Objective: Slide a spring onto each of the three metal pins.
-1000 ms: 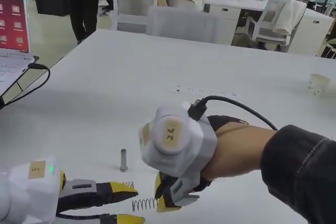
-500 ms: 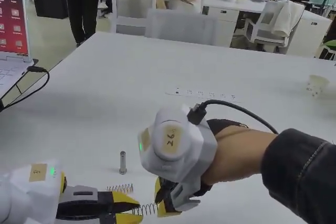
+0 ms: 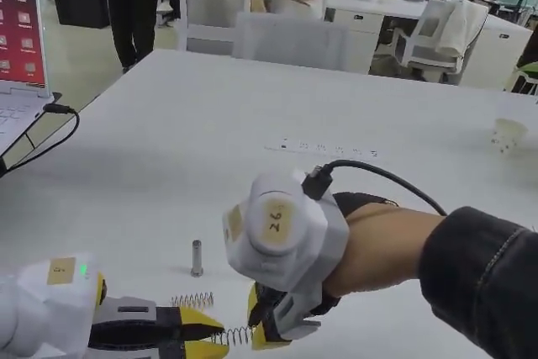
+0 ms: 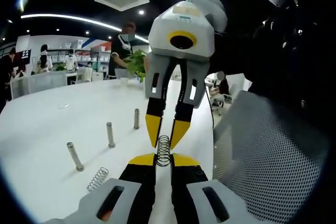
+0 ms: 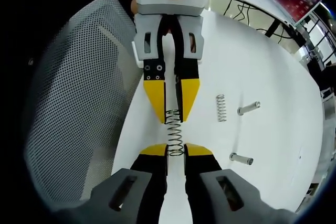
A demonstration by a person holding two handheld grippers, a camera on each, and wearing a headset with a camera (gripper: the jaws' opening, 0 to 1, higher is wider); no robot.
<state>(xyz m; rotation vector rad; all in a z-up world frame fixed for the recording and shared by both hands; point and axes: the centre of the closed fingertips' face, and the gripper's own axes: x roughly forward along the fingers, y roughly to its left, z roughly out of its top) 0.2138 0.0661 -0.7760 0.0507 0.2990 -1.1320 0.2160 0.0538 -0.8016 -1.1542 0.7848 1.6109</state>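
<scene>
A white table stands before grey chairs, desks and a laptop.

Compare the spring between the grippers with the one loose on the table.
The held spring is pinched at one end by the left gripper and at the other by the right gripper; the loose spring lies untouched on the table. The held spring sits by the table's edge; the loose spring lies nearer the pins. Both are metal coils.
</scene>
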